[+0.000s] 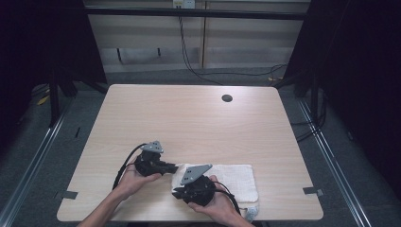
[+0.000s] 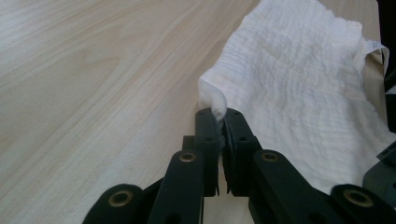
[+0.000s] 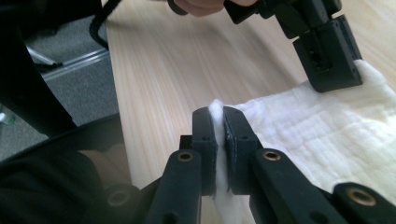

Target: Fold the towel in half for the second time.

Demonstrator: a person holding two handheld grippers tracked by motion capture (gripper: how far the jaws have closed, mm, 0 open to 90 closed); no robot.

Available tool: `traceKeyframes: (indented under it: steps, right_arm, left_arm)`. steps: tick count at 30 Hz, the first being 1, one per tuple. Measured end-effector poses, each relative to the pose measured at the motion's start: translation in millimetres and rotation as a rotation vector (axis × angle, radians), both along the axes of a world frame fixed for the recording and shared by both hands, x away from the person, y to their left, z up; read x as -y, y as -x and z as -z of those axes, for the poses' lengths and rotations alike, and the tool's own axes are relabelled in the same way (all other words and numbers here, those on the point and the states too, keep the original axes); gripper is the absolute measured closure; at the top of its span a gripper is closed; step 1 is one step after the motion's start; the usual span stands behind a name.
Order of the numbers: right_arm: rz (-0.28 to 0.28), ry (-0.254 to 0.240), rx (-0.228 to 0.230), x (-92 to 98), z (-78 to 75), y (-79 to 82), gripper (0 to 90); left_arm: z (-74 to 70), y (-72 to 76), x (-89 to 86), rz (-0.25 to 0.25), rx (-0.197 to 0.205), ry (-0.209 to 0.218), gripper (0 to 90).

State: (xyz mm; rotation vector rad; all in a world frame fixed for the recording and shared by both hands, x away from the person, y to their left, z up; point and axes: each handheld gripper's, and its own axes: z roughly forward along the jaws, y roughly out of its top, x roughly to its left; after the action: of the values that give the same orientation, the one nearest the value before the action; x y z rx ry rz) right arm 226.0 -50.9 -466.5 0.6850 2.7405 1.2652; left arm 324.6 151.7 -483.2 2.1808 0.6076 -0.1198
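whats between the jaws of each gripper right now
White cloth. The left gripper pinches a raised corner in the left gripper view. The right gripper clamps a fold of its edge in the right gripper view.

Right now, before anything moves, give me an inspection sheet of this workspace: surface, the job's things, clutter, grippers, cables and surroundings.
Surface: light wood table, with a round dark hole near its far edge.
Job's things: one white cloth lying mostly flat near the table's near edge, its left end lifted.
Clutter: nothing seen on the table besides the cloth.
Grippers: left gripper shut on a cloth corner; right gripper shut on the cloth edge nearby.
Cables: a black cable trails from the left gripper; more black cables run across the floor beyond the table.
Surroundings: grey floor, dark curtains on both sides, pale wall panels behind.
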Motion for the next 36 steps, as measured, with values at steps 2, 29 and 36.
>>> traceKeyframes:
  steps: [2,29,36]
  right_arm:
    - [0.005,0.003,0.004,-0.6,-2.9,-0.1,84.7]
    - [-0.026,-0.068,0.026,-33.5,-30.6,-18.8,84.8]
    - [-0.043,-0.109,0.042,-40.5,-40.9,-25.5,84.8]
  left_arm:
    - [-2.4,-0.6,-2.1,-0.005,0.002,0.012,85.7]
    - [-24.4,-9.3,-34.3,-0.089,0.029,0.052,85.7]
    - [-46.2,-8.8,-42.9,-0.121,0.103,0.075,85.7]
